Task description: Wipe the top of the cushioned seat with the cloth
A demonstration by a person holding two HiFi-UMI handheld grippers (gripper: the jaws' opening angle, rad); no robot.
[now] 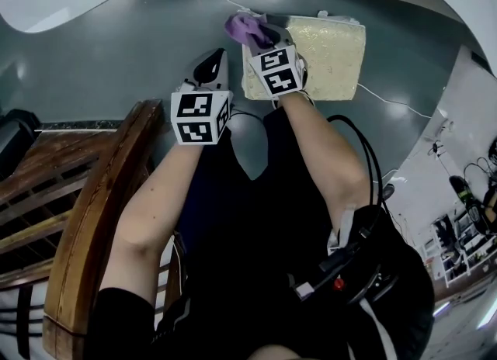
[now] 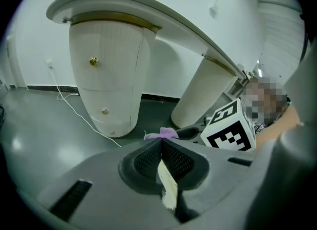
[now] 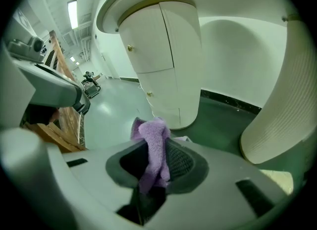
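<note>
Left gripper (image 1: pixel 212 65) clenched, idle beside seat (image 1: pixel 334 60); my right gripper (image 1: pixel 264 34) grasping cloth (image 1: pixel 242 26) at seat's far-left corner; wiping barely begun, next sweep right.

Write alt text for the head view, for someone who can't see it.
The right gripper holds a purple cloth at the far left corner of a pale yellow cushioned seat standing on a grey floor. The left gripper hovers beside the seat over the floor, and dark wooden furniture fills the lower left.
</note>
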